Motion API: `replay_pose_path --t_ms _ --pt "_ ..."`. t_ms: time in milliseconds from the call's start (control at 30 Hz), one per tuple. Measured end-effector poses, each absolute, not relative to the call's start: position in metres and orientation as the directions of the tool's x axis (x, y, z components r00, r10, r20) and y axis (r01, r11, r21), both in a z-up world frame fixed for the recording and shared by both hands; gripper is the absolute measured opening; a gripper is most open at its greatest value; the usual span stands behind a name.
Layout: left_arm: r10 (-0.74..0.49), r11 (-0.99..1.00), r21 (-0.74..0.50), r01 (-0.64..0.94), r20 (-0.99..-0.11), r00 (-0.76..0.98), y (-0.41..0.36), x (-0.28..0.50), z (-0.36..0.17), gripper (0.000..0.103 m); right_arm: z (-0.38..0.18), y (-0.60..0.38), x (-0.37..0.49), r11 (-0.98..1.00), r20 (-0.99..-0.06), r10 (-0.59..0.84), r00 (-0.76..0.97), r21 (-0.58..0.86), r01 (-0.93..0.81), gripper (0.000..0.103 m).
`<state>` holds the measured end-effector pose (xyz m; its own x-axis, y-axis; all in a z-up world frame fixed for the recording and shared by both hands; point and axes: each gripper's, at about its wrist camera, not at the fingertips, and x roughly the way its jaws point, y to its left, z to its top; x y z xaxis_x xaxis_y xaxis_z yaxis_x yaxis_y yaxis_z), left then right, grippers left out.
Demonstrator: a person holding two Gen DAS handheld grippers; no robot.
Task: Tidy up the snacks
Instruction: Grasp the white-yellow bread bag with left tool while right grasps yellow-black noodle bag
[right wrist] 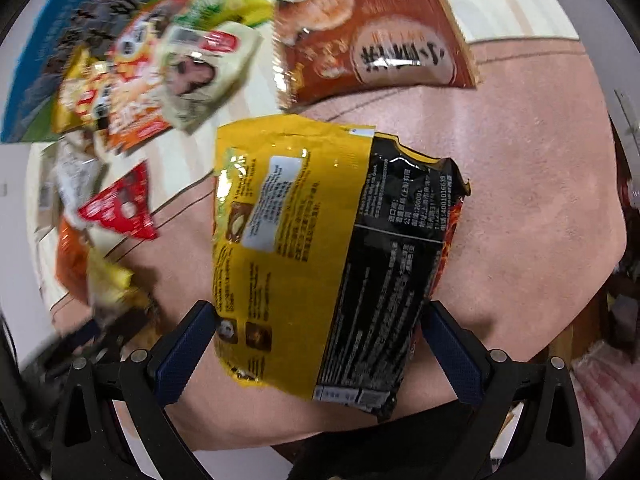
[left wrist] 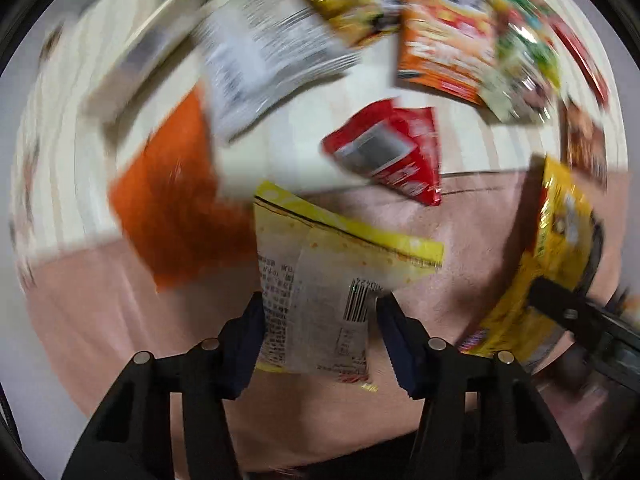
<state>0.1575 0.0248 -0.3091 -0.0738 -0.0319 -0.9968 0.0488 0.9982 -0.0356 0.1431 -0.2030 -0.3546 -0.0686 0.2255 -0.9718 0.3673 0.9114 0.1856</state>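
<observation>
My left gripper (left wrist: 320, 320) is shut on a pale yellow snack packet (left wrist: 320, 280) with a barcode, held between the blue pads above the pink cloth. My right gripper (right wrist: 320, 344) is shut on a large yellow and black snack bag (right wrist: 320, 248), also above the pink cloth. That bag and the right gripper show at the right edge of the left wrist view (left wrist: 552, 248). The left-held yellow packet shows blurred at the left of the right wrist view (right wrist: 112, 280).
A pink cloth (right wrist: 520, 180) covers the near surface; a pale striped surface (left wrist: 304, 136) lies beyond. Loose packets lie there: a red one (left wrist: 392, 152), an orange one (left wrist: 176, 200), a white one (left wrist: 264, 64), a brown one (right wrist: 376, 44), and a mixed pile (right wrist: 152, 72) by a blue box (right wrist: 52, 40).
</observation>
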Motion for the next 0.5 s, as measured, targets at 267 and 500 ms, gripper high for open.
replay_pose_path --t_ms 267,500 --pt "-0.204 0.970 -0.180 -0.164 -0.968 -0.148 0.064 0.124 -0.333 0.053 -0.369 -0.162 0.158 0.993 -0.987 0.110 -0.121 0.105 0.045 0.094" --pt "-0.203 0.973 -0.185 -0.136 -0.970 -0.133 0.073 0.120 -0.339 0.054 -0.373 -0.153 0.161 0.989 -0.983 0.134 -0.129 0.140 -0.041 0.102"
